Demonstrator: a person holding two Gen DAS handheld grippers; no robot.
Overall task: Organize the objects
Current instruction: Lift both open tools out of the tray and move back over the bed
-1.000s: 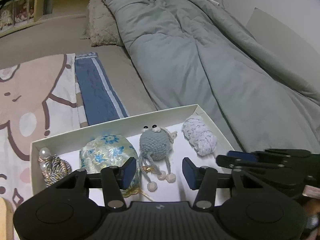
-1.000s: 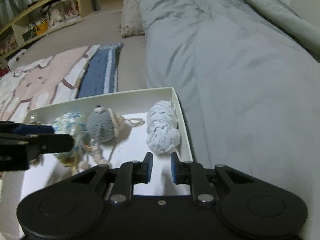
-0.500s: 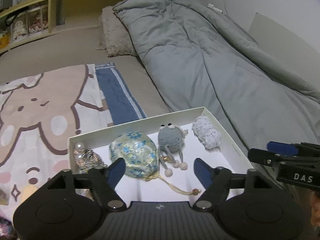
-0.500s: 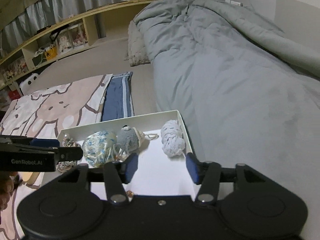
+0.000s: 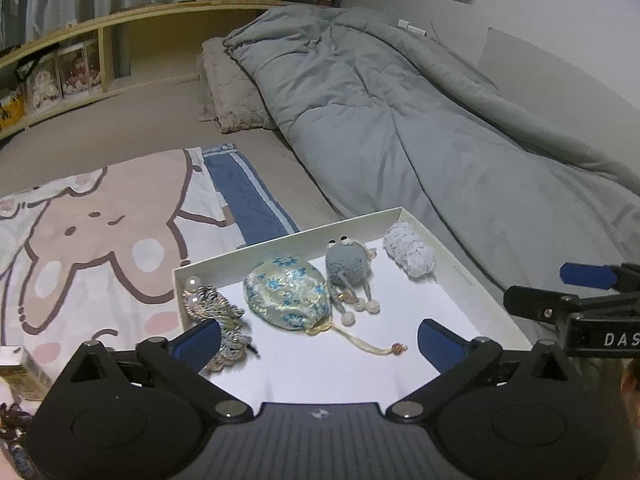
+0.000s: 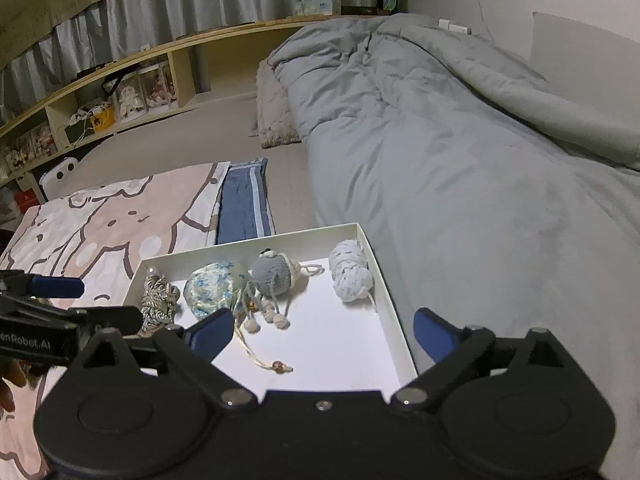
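A shallow white box [image 5: 288, 242] [image 6: 248, 245] lies on the bed. In a row it holds a beaded tassel trinket [image 5: 212, 308] [image 6: 158, 300], a floral blue-and-cream pouch [image 5: 286, 296] [image 6: 210, 290], a grey crochet toy [image 5: 346, 264] [image 6: 274, 272] and a white yarn bundle [image 5: 408, 250] [image 6: 350, 272]. My left gripper [image 5: 318, 340] hovers above the box's near left part, its jaws opening wide with nothing held. To its right, my right gripper [image 6: 324, 330] hangs over the box's near right corner, also opening and empty.
A grey duvet [image 5: 420, 128] fills the right of the bed, right beside the box. A cartoon blanket [image 5: 100, 224] and a folded blue towel [image 5: 248, 196] lie to the left. A pillow [image 5: 232, 88] and a wooden shelf [image 6: 120, 88] stand beyond. A small carton [image 5: 20, 372] sits near left.
Both grippers have drawn back and upward from the box, so it looks smaller. Both pairs of jaws have spread from nearly shut to wide apart. The things in the box have not moved.
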